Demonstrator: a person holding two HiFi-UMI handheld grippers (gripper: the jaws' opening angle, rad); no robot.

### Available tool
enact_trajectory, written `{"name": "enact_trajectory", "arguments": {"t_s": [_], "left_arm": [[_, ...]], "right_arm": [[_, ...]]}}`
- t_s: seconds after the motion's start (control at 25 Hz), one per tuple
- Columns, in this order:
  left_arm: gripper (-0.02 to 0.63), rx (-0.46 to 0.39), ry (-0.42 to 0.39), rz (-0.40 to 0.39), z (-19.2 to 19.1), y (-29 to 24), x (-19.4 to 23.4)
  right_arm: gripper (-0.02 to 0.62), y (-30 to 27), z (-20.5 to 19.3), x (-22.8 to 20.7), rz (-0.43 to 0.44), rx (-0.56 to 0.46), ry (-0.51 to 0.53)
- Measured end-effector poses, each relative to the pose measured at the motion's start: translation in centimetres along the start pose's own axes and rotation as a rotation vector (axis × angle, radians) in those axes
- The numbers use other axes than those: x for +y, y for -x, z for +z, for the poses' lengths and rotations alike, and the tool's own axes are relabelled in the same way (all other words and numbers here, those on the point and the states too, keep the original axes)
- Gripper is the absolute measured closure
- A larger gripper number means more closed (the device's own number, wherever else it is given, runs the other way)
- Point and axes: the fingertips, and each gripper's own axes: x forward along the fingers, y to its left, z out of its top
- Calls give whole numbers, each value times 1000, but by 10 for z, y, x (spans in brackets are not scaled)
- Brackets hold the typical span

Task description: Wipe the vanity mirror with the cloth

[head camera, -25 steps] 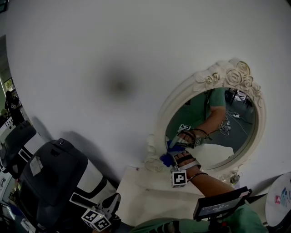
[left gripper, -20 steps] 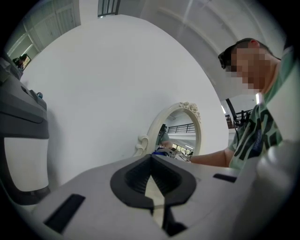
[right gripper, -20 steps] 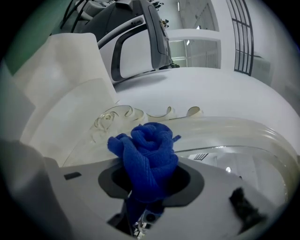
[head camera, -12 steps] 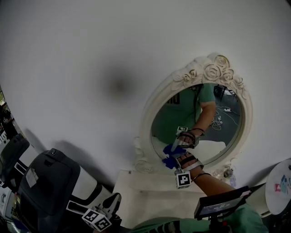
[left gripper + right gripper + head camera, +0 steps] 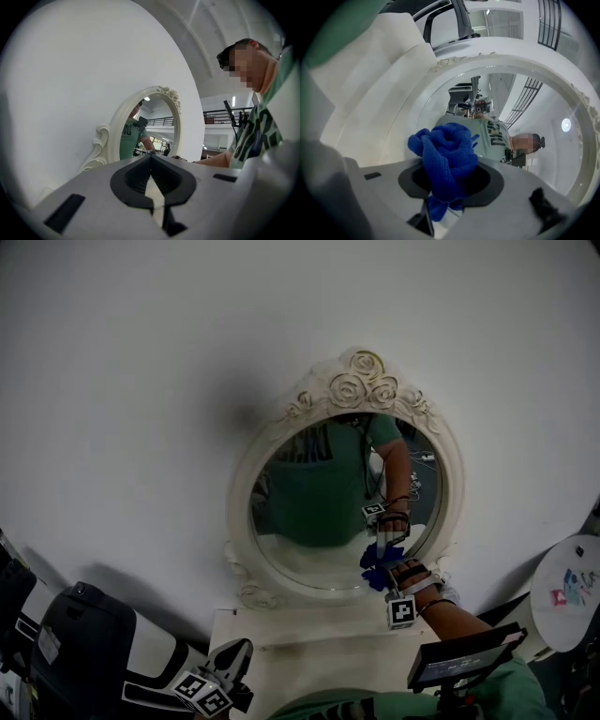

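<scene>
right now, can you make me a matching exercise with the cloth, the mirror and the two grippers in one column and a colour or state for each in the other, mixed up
Things:
1. cloth
2. mirror
3. left gripper
4. right gripper

Colour or state:
a. shut, holding nothing
b. blue, bunched up
c. shut on the cloth
d. white carved frame with roses on top

Pairs: 1-b, 2-d, 3-a, 4-c

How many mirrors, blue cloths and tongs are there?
Mirror: 1
Blue cloth: 1
Tongs: 2, the left tongs and the right tongs
Total: 4
</scene>
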Motion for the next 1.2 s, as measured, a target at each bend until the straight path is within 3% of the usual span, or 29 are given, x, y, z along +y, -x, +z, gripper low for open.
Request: {"name": "enact_trajectory", "arguments": {"t_s": [0.2, 0.44, 0.76, 0.92, 1.2], "left_arm": [[598, 14, -2, -32, -3, -18, -13], [598, -5, 2, -20, -2, -11, -14], [598, -25, 23, 57, -5, 27, 4], [598, -35, 39, 91, -5, 46, 16], [598, -53, 44, 153, -1, 78, 32]], "right_arm": [[448, 4, -49, 19, 37, 74, -80], [448, 8, -49, 13, 50, 91, -100], [446, 10, -44, 14, 120, 162, -119], [446, 7, 3, 9, 107, 82, -103], [445, -25, 147, 7, 113, -158, -16]]}}
